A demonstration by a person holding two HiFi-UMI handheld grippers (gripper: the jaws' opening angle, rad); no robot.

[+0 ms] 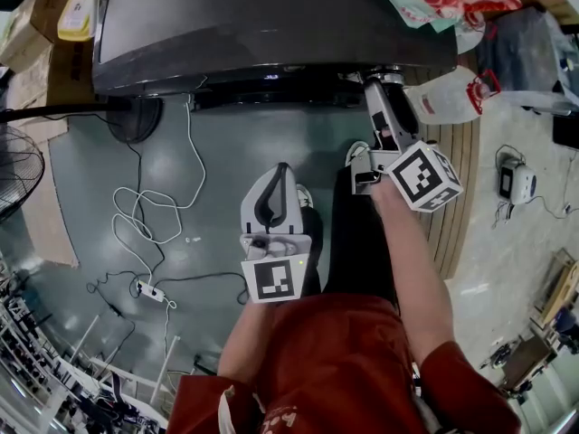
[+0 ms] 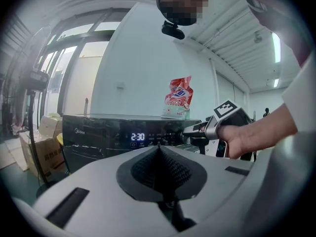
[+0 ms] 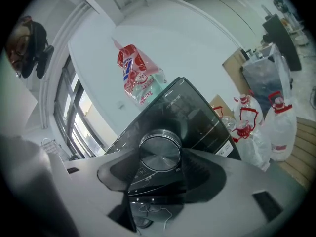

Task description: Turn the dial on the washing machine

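The dark washing machine (image 1: 271, 25) stands in front of me, its panel lit with a display (image 2: 138, 137). A round silver dial (image 3: 160, 152) sits on that panel at the right. My right gripper (image 1: 381, 87) reaches to the panel and is shut on the dial, with its dark pads (image 3: 205, 169) on either side of it. The left gripper view shows the right gripper (image 2: 197, 131) against the panel's right end. In the head view the dial is hidden behind the right gripper. My left gripper (image 1: 274, 188) hangs back from the machine, shut and empty, its pads (image 2: 159, 169) meeting at a point.
A red and white detergent bag (image 2: 178, 98) lies on top of the machine. White plastic jugs (image 3: 276, 127) stand on the floor to its right. A fan (image 1: 18, 170), cardboard boxes (image 1: 45, 43), and a power strip (image 1: 149, 292) with white cables are at the left.
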